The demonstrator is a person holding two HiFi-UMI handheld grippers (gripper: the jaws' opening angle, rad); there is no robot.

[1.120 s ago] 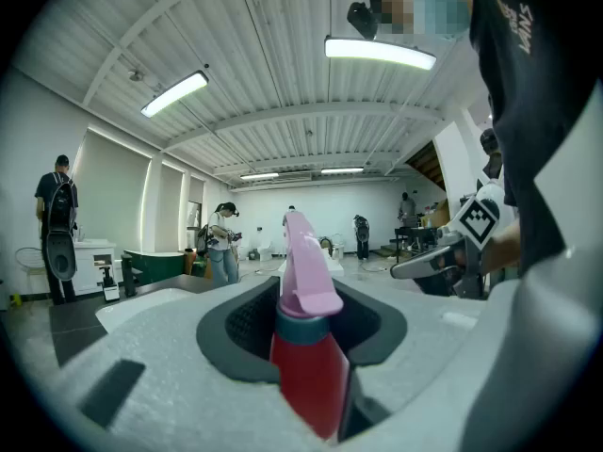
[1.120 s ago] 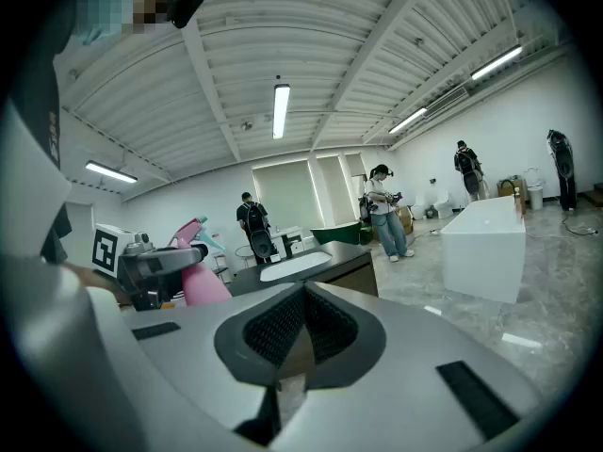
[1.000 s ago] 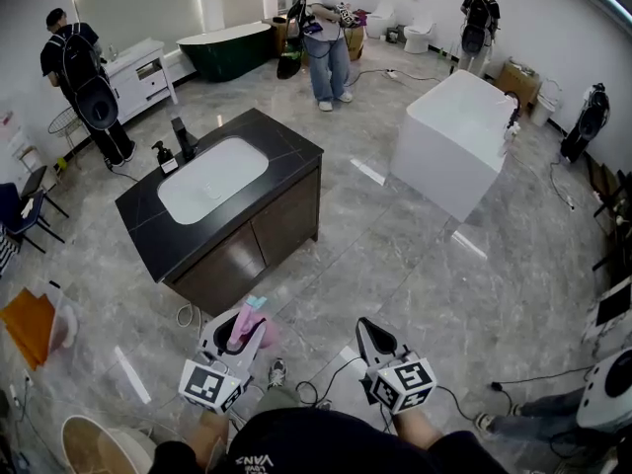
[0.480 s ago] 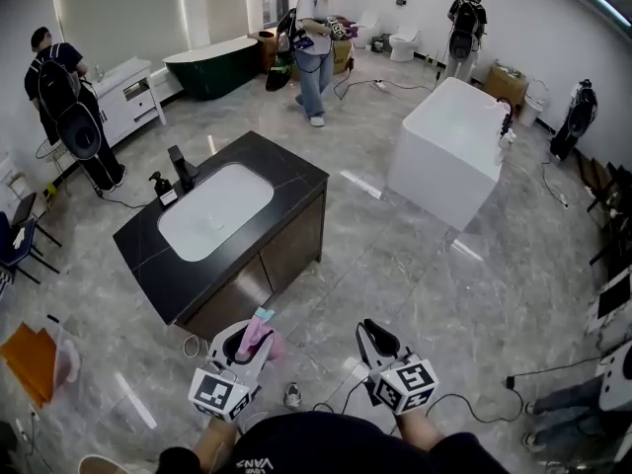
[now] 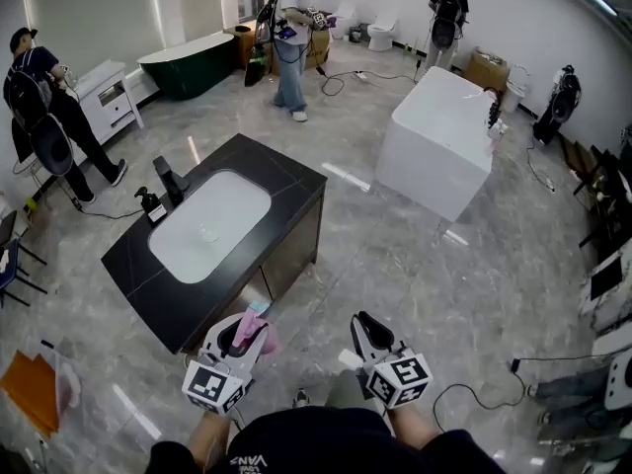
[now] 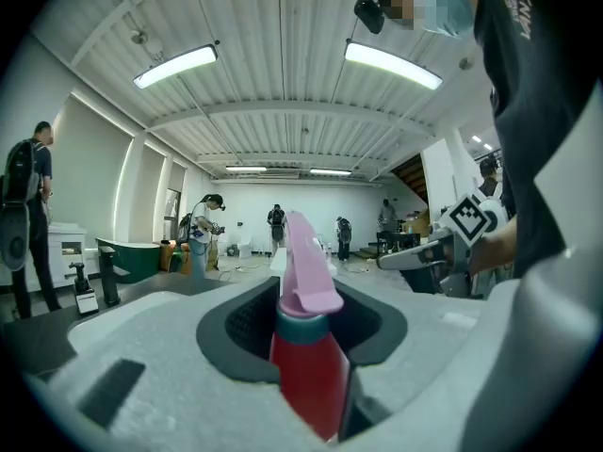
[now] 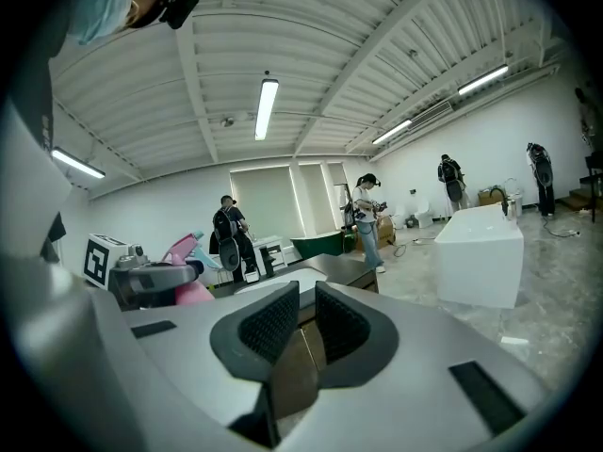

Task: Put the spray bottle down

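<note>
The spray bottle (image 6: 306, 370) has a red body, a teal collar and a pink trigger head. It stands upright between the pads of my left gripper (image 6: 303, 299), which is shut on it. In the head view the left gripper (image 5: 242, 336) sits at the lower left, with the pink bottle head (image 5: 253, 330) showing just off the near corner of the black vanity (image 5: 286, 171). My right gripper (image 5: 363, 329) is level beside it, jaws together and nothing between them. From the right gripper (image 7: 306, 295) view, the held bottle (image 7: 184, 252) shows at the left.
The vanity has a white basin (image 5: 209, 225), a black faucet (image 5: 170, 181) and a soap dispenser (image 5: 150, 205). A white bathtub (image 5: 439, 141) stands to the right. Several people stand at the back and left. Cables (image 5: 474, 393) lie on the grey floor.
The view has moved forward: the vanity is now closer to both grippers. The left gripper still holds the bottle the same way; the right jaws are unchanged.
</note>
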